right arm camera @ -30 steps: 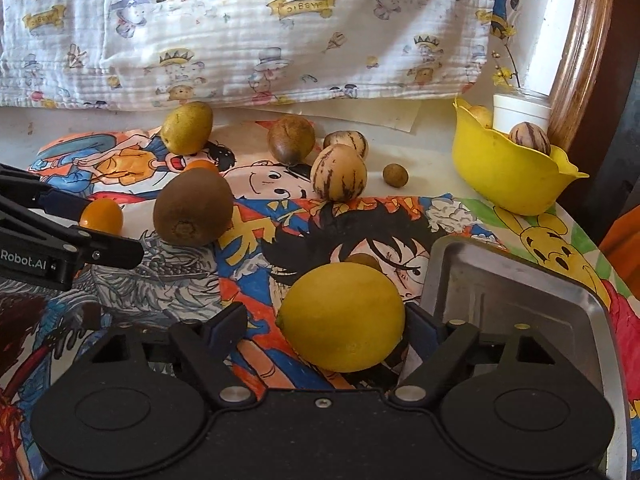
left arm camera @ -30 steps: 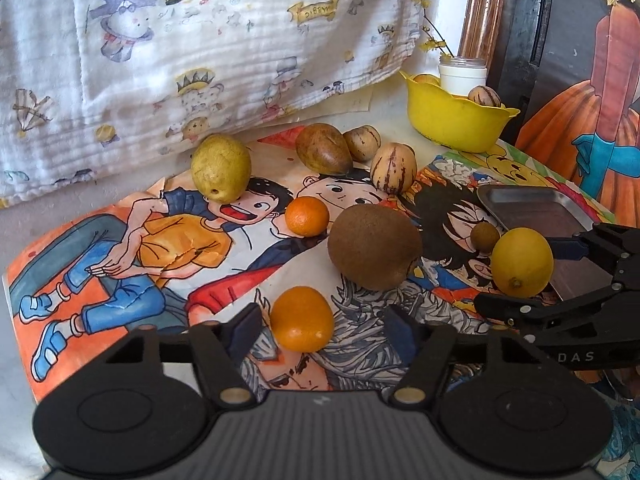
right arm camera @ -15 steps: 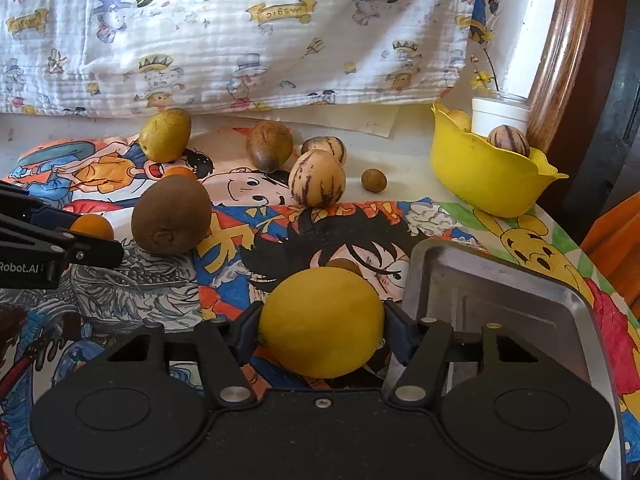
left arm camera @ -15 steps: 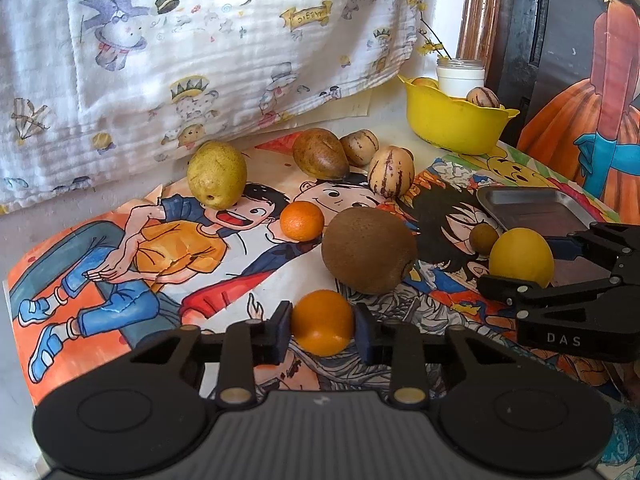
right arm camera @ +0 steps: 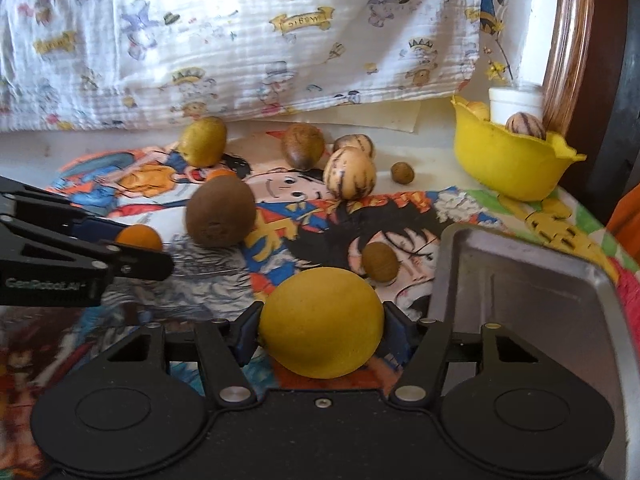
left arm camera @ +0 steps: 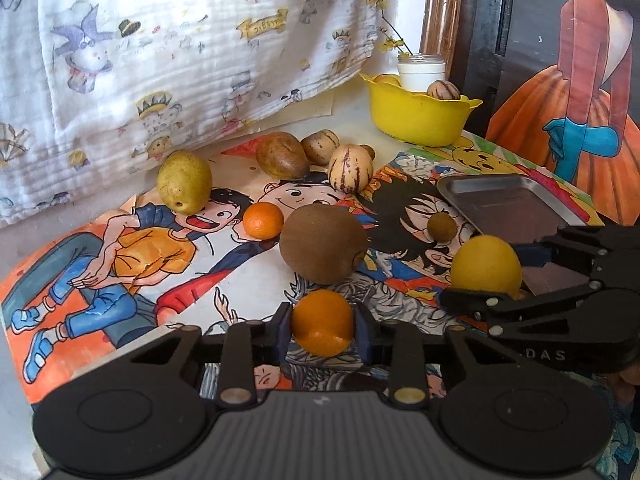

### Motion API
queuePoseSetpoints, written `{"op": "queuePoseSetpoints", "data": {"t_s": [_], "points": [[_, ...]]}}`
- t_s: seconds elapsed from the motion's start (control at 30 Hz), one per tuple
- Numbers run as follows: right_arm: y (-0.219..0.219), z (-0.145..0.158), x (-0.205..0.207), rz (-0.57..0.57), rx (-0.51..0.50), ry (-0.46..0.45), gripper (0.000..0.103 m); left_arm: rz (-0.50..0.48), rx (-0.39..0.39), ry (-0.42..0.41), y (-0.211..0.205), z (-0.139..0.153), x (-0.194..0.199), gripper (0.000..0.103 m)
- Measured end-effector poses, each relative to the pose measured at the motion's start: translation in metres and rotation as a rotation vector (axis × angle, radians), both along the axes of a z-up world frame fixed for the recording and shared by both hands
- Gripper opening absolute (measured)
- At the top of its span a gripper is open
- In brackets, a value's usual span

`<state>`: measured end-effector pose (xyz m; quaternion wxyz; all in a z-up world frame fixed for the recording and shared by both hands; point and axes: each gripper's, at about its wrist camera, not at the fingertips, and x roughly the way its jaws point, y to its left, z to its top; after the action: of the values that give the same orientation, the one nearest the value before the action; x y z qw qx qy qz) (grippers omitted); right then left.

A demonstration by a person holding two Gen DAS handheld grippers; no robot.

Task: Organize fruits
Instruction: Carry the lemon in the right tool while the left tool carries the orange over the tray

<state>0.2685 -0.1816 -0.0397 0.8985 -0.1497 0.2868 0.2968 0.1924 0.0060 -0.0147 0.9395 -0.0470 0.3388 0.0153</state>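
Left gripper (left arm camera: 322,330) clamped on small orange (left arm camera: 322,322); right gripper (right arm camera: 320,326) clamped on lemon (right arm camera: 320,322), both low over the mat. Metal tray (right arm camera: 520,264) at 2 o'clock, just beside right gripper, so the right is nearer; yellow bowl (right arm camera: 504,164) farther, 1 o'clock.

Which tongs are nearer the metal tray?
Right. The right tongs, shut on the yellow lemon, sit right beside the metal tray. The left tongs, shut on an orange, are farther off, across the printed mat.
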Motion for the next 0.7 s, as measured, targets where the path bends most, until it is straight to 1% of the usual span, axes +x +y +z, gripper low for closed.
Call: {"op": "queuePoseSetpoints", "data": {"t_s": [0.07, 0.2, 0.4, 0.53, 0.7], "points": [[-0.004, 0.002, -0.005, 0.009, 0.028, 0.021, 0.063, -0.001, 0.013, -0.006, -0.003, 0.005, -0.004, 0.035], [-0.013, 0.010, -0.020, 0.012, 0.070, 0.020, 0.063, -0.004, 0.042, -0.024, -0.010, 0.017, -0.011, 0.035], [-0.038, 0.032, -0.037, 0.009, 0.149, 0.025, 0.064, -0.032, 0.104, -0.047, -0.027, 0.040, -0.018, 0.035], [-0.061, 0.051, -0.043, -0.016, 0.168, 0.008, 0.064, -0.061, 0.104, -0.063, -0.039, 0.062, -0.013, 0.035], [-0.092, 0.078, -0.038, -0.071, 0.160, -0.044, 0.064, -0.131, 0.119, -0.087, -0.061, 0.090, 0.001, 0.035]]}}
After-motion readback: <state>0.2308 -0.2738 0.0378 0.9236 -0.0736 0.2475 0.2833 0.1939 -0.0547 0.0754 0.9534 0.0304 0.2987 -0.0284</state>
